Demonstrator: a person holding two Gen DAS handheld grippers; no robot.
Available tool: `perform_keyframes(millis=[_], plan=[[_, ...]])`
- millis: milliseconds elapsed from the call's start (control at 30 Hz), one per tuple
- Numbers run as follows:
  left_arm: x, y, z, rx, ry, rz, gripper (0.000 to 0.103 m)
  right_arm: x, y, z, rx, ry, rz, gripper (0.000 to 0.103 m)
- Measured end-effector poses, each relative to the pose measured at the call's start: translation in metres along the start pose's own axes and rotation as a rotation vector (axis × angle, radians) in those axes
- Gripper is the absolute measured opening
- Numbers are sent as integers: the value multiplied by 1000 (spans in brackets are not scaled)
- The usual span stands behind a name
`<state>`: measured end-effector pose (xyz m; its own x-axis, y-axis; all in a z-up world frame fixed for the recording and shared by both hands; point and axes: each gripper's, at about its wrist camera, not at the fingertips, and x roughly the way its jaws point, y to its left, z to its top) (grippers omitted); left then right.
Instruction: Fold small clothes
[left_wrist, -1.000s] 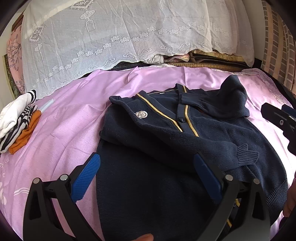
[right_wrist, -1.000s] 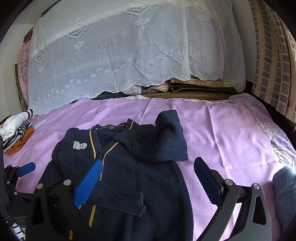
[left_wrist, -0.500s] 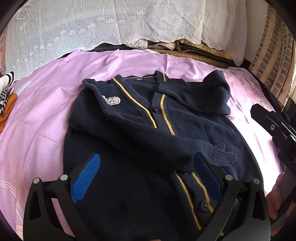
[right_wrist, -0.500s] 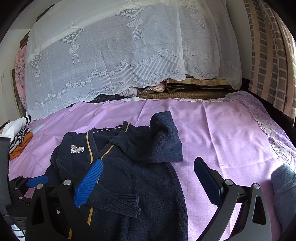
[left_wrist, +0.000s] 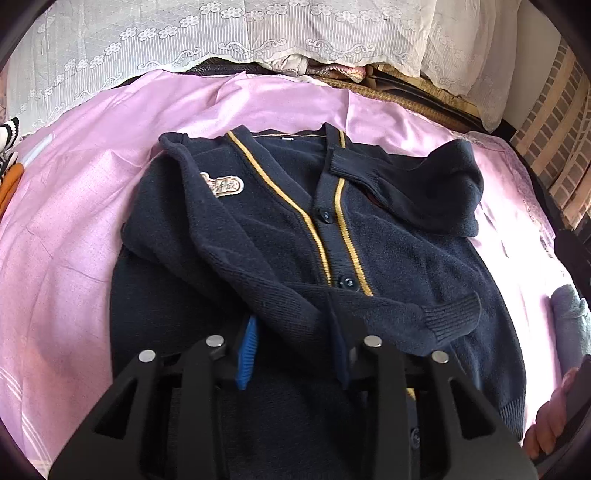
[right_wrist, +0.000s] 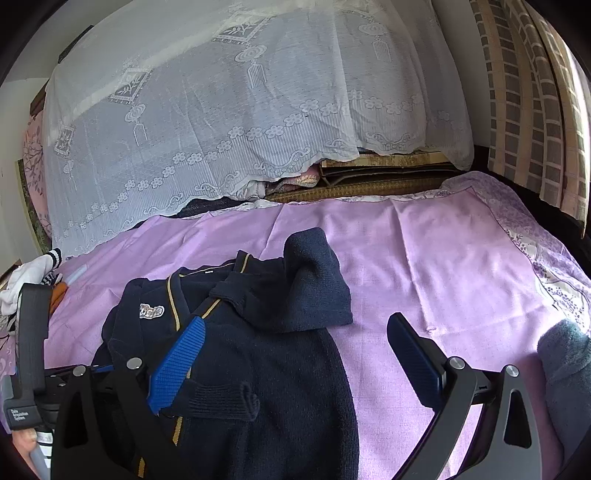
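Observation:
A navy cardigan (left_wrist: 369, 229) with yellow trim and a chest badge lies front up on the pink sheet (left_wrist: 62, 229). Both sleeves are folded across its front. My left gripper (left_wrist: 293, 321) points down at the near sleeve (left_wrist: 388, 314). Its jaws are closing, with the sleeve's knit bunched between the blue pads (left_wrist: 245, 350). The right wrist view shows the same cardigan (right_wrist: 280, 354), and the right gripper (right_wrist: 295, 321) hangs open over its right edge and the sheet (right_wrist: 424, 258) with nothing between its fingers.
Folded clothes (right_wrist: 33, 273) are stacked at the left edge of the bed. A grey-blue cloth (right_wrist: 565, 362) lies at the right. A lace cover (right_wrist: 258, 110) drapes the bedding pile at the back. A checked curtain (right_wrist: 528, 92) hangs on the right.
The left gripper moved forward over the cardigan and tilted further down. Its jaws went from wide open to narrow around the near sleeve. The right gripper barely moved.

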<state>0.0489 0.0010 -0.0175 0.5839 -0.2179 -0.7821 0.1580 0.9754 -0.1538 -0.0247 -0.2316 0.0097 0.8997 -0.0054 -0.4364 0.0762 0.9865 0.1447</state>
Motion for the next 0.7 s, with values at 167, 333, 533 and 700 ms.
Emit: perform_keyframes(millis=[167,333,533,700], plan=[[-24,73,-1,-42,-49,216,8,3,0,-1,7,8,1,99],[-55,165,0,-192,-85,450,7,5,7,-4,-14,12,-1,99],[-75,106,-19,-30,-113,252,74,12,15,-10,-43,38,-9,99],[-36,34,-29,124,-31,144,77,11,18,-10,-60,34,-12,99]])
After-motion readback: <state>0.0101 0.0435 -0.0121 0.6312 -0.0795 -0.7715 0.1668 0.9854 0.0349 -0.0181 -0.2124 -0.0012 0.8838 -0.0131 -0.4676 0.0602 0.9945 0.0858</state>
